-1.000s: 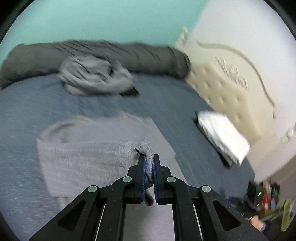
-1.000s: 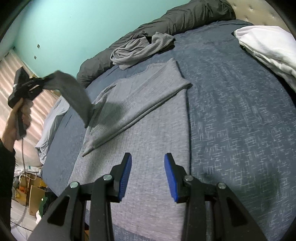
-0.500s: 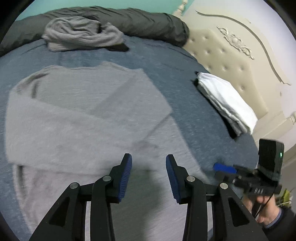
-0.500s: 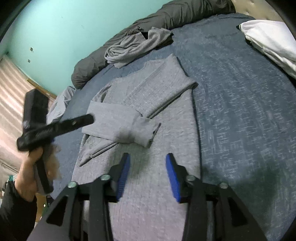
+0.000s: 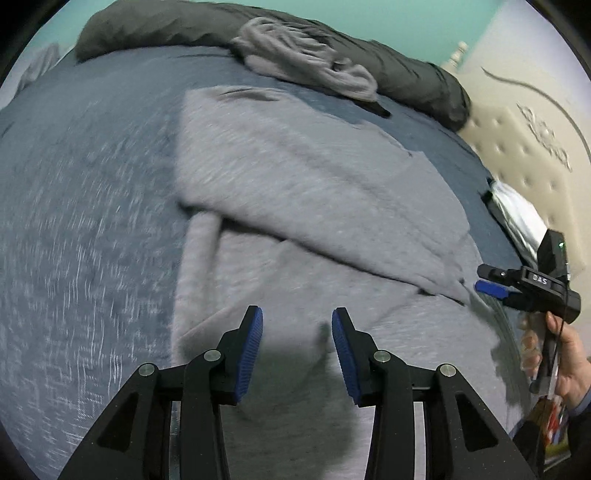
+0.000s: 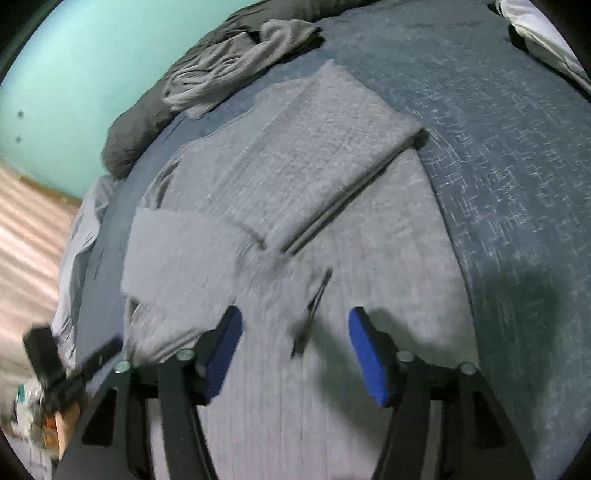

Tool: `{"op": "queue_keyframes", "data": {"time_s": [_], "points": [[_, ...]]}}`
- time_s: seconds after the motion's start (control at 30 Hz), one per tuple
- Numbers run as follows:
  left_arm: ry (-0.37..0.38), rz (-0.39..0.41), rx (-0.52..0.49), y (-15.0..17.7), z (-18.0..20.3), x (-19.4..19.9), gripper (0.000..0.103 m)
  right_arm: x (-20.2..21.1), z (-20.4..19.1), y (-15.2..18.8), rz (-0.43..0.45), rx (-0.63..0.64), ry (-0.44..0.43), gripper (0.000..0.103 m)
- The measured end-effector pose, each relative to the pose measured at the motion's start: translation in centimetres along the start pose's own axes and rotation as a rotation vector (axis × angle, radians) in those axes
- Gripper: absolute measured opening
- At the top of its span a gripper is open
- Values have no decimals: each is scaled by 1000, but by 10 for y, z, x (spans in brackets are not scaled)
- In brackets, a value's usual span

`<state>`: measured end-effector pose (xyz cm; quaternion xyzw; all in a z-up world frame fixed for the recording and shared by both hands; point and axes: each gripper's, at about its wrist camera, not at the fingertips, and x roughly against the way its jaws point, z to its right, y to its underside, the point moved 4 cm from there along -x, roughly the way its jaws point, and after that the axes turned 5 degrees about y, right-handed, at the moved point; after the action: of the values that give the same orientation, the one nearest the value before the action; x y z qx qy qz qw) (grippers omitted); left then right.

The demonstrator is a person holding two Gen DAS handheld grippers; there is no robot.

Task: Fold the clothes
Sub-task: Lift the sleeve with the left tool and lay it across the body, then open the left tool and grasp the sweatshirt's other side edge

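A light grey sweater [image 5: 314,192] lies flat on the blue bed cover [image 5: 92,184], with both sleeves folded across its body. My left gripper [image 5: 297,325] hovers open just above the sweater's near part, nothing between its blue pads. In the right wrist view the same sweater [image 6: 295,166] fills the middle. My right gripper [image 6: 295,321] hangs over its lower part; the jaws are opening and nothing is between them. A hand holds the right gripper [image 5: 491,286] at the sweater's right edge. The left gripper [image 6: 92,354] shows blurred at the lower left.
A crumpled grey garment [image 5: 303,62] rests against a dark grey rolled duvet [image 5: 184,26] at the far side of the bed. Folded white cloth [image 5: 517,214] lies by the padded cream headboard [image 5: 524,147]. Floor clutter shows past the bed's edge [image 6: 29,406].
The left gripper let go of the sleeve, which now lies across the body, then dropped toward the near hem. The right gripper's jaws widened as it moved lower over the sweater.
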<state>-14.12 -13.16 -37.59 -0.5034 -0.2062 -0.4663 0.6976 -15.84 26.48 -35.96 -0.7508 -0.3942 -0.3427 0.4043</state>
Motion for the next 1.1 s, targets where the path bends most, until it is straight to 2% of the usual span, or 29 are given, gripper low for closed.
{"op": "queue_keyframes", "data": {"time_s": [0.13, 0.3, 0.37, 0.43, 0.47, 0.53, 0.57, 0.83, 1.0, 1.1], "points": [[0, 15, 12, 9, -12, -7, 43, -22, 6, -1, -21, -101, -3, 63], [1, 19, 7, 11, -15, -13, 43, -27, -1, 2, 14, -55, 56, 62], [6, 18, 0, 11, -15, -14, 43, -28, -5, 5, 22, -35, 84, 51], [5, 12, -4, 12, -16, -16, 43, -28, -8, 9, 18, -21, 80, 34], [5, 12, -1, 13, -18, -15, 43, -28, -10, 10, 17, -11, 84, 30], [5, 12, 8, 14, -22, -15, 43, -25, -13, 12, 24, 7, 90, 9], [7, 11, 14, 14, -23, -15, 43, -22, -15, 13, 32, 15, 92, 5], [0, 4, 22, 17, -26, -18, 43, 38, -32, 4, 153, 68, 27, 2], [7, 1, 33, 18, -28, -19, 43, 101, -33, -7, 277, 70, -14, 2], [14, -2, 45, 18, -30, -21, 43, 123, -21, -13, 355, 41, 4, 2]]}}
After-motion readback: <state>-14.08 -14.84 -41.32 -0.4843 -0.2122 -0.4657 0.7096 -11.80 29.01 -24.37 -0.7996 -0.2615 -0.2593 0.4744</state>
